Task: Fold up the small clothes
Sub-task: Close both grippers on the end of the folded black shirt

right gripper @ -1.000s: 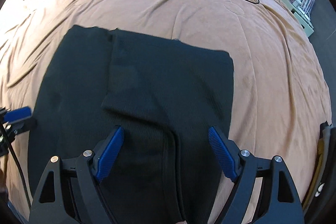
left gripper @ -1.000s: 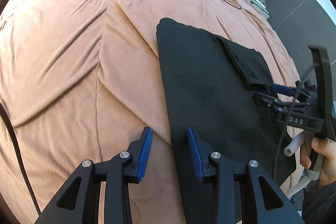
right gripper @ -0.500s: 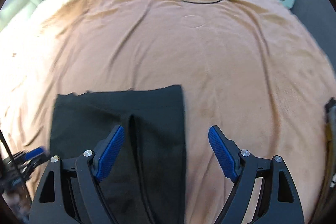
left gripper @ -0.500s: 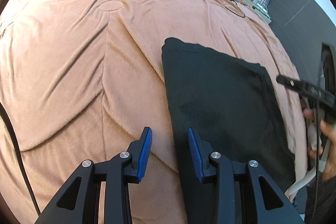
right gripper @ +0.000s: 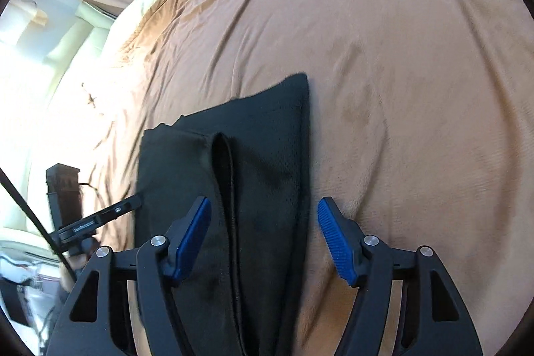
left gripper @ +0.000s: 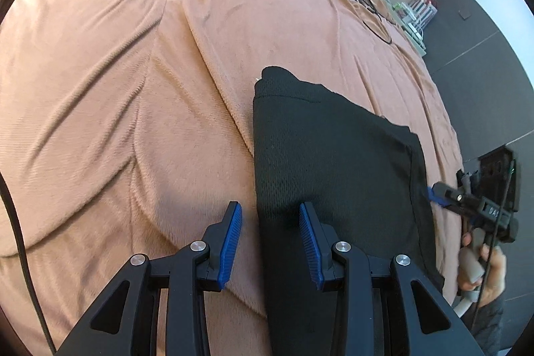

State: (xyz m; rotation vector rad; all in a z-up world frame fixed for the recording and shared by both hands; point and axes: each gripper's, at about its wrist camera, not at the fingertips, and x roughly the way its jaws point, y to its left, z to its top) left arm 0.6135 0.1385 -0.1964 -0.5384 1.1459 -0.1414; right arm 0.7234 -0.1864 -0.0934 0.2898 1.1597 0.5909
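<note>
- A brown blanket [left gripper: 140,95] covers the bed and has many soft wrinkles.
- A black garment [left gripper: 333,175] of mesh cloth lies flat on the blanket, folded into a long shape; in the right wrist view a fold edge [right gripper: 230,189] runs along its length.
- The left gripper [left gripper: 269,242] hangs above the left edge of the garment, with its blue pads apart; one pad is over the blanket and the other over the cloth, and nothing is pinched.
- The right gripper [right gripper: 265,239] is over the right part of the garment; its jaws have just been closing but are spread, with cloth below and between them, not pressed.
- Black cables [left gripper: 363,5] lie at the far end of the blanket.
</note>
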